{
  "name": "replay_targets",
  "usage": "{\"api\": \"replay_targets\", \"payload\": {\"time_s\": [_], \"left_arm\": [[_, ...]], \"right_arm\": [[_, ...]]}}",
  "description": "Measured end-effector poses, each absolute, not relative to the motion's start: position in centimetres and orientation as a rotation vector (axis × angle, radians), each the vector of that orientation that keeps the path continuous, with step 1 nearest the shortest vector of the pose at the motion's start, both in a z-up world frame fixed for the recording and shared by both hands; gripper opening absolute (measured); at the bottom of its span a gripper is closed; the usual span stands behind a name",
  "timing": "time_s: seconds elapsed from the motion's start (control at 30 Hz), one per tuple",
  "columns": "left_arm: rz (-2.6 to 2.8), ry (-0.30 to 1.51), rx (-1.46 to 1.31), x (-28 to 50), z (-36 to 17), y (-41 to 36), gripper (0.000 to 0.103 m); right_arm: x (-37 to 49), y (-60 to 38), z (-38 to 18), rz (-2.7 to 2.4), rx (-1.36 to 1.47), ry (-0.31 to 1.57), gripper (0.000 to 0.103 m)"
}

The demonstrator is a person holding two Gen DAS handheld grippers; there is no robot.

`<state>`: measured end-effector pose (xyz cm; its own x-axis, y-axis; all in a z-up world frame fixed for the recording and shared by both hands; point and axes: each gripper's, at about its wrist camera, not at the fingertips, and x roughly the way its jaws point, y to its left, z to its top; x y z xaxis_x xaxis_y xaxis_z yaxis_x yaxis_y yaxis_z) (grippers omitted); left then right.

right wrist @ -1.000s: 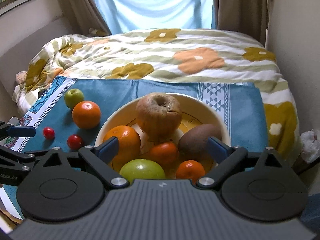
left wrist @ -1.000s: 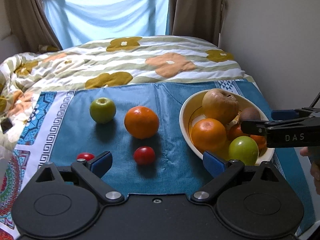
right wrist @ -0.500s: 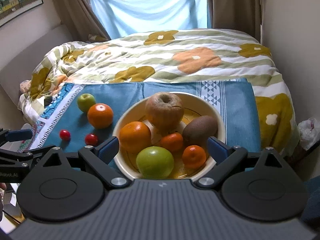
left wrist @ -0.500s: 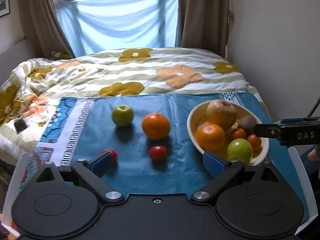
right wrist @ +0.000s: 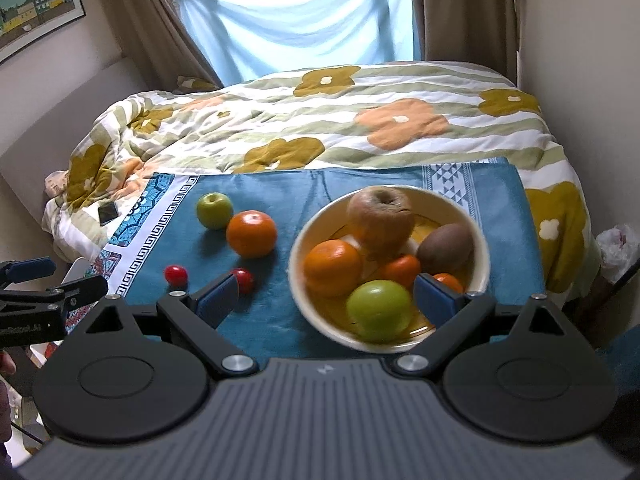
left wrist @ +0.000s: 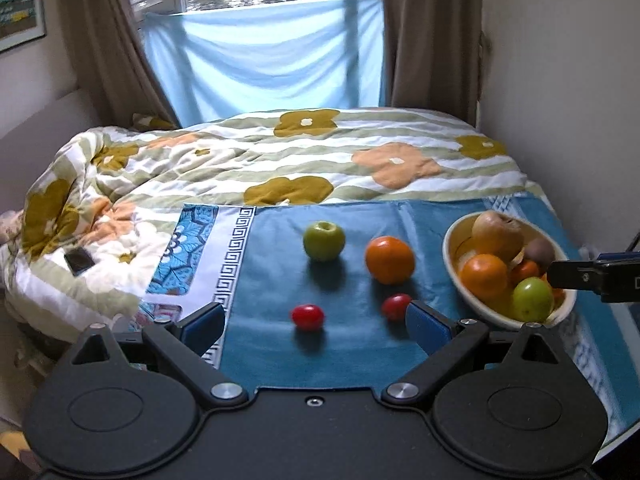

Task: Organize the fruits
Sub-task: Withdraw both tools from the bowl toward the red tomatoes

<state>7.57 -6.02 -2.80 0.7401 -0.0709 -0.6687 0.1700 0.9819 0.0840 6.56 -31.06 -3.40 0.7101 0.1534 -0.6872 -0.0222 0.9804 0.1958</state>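
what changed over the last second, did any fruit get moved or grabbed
Both grippers, left and right, pulled back and up from the bed, so more of the room shows. Nothing was grabbed or released; both jaws stay open and empty. The green apple, orange, two tomatoes and bowl stayed put.

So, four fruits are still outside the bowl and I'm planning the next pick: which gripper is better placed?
Probably left. The left gripper is open, facing the loose tomato, while the right gripper faces the bowl.

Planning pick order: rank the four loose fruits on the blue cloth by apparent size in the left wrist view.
1. orange
2. green apple, slightly smaller, though farther from the camera
3. The two cherry tomatoes look alike; no ranking.
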Motion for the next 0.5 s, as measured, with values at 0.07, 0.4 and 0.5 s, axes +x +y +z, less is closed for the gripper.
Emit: {"api": "replay_targets", "payload": {"time_s": [0.07, 0.4, 0.5], "left_arm": [[-0.147, 0.725, 0.172, 8.1, -3.1, -5.3, 0.099], [-0.289, 0.805, 0.151, 13.0, -6.5, -1.3, 0.094], [-0.322, 0.836, 0.130, 14.7, -7.8, -0.7, 0.091]], "right_arm": [[6.6, -29.8, -3.9, 0.073, 0.200, 0.792, 0.103], [8.2, -24.0, -7.6, -0.037, 0.290, 0.869, 0.103], [9.0, -22.5, -8.6, -0.063, 0.285, 0.884, 0.101]]}}
